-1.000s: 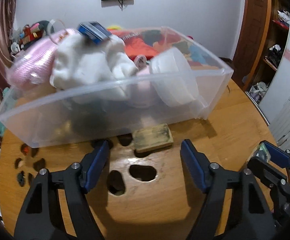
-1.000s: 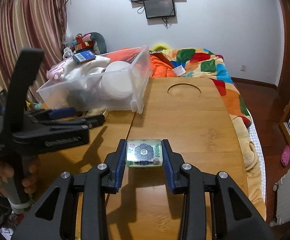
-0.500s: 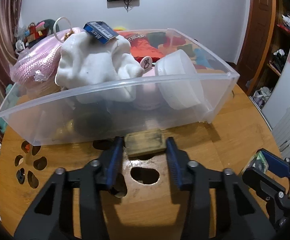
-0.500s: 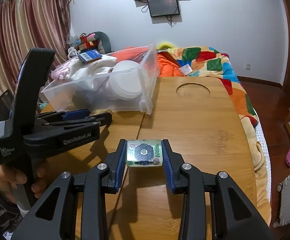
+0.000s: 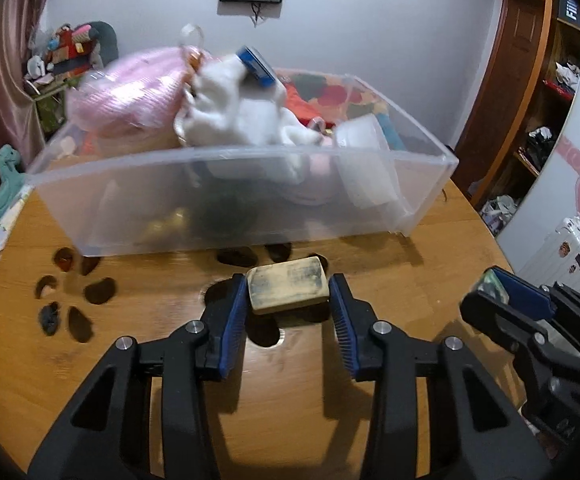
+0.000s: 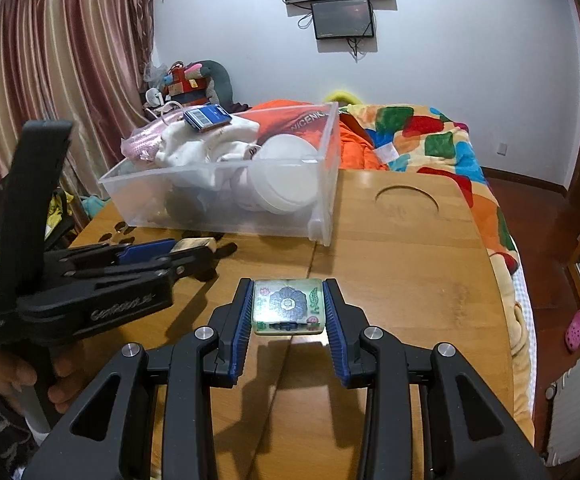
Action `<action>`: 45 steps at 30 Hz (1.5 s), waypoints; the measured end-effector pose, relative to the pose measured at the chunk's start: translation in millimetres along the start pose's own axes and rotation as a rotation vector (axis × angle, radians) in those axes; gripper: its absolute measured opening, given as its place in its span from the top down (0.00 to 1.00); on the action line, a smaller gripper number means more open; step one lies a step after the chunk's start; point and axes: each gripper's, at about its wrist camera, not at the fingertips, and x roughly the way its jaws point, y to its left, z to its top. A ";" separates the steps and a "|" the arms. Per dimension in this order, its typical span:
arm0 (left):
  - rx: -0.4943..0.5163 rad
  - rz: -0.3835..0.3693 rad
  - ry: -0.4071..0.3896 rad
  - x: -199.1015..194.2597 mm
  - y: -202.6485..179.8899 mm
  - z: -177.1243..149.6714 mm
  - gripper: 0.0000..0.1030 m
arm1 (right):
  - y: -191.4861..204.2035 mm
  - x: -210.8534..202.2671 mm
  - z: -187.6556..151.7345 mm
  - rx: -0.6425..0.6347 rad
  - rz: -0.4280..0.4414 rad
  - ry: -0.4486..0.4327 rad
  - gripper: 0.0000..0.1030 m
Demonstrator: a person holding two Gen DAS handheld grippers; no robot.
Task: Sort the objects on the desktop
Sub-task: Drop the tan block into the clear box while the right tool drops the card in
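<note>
Bedroom bench [image 5: 429, 280] carries a full clear bin [image 5: 250, 200]. Left claw [image 5: 288, 300] clamps a worn tan block [image 5: 288, 285]; right claw [image 6: 288, 306] grips a flowered tile [image 6: 288, 306], both apparently destined for sorting.

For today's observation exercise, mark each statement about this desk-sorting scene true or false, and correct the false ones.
1. The right gripper holds a flower-patterned block. True.
2. The left gripper is empty. False: its pads are closed on a tan, smudged block.
3. The clear plastic bin stands on the wooden table. True.
4. The bin is empty. False: it holds a white cloth, a pink knitted item, a white tub and more.
5. A blue card with a barcode lies on top of the bin's contents. True.
6. The blue card lies flat on the table. False: it rests on the white cloth.
</note>
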 end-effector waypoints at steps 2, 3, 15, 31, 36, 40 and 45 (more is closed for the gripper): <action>-0.009 -0.001 -0.022 -7.9 3.2 2.7 0.60 | 2.5 1.1 4.7 -0.002 0.006 -0.004 0.70; -0.011 0.001 -0.036 -12.3 4.2 4.0 0.60 | 4.5 1.5 7.5 -0.007 0.009 -0.006 0.70; -0.001 -0.006 -0.146 -48.4 22.9 30.5 0.60 | 21.9 -3.2 39.9 -0.033 0.012 -0.060 0.70; -0.053 -0.019 -0.210 -62.6 53.8 45.8 0.60 | 30.5 11.9 57.6 -0.072 0.023 -0.065 0.70; -0.059 -0.036 -0.177 -57.0 56.1 36.2 0.60 | 29.3 32.2 27.7 -0.067 0.028 0.059 0.70; -0.035 -0.038 -0.140 -51.2 52.5 24.1 0.60 | 30.7 36.3 2.0 -0.071 0.044 0.126 0.70; -0.019 -0.053 -0.093 -44.6 45.5 9.7 0.60 | 33.9 26.4 -11.8 -0.081 0.042 0.100 0.69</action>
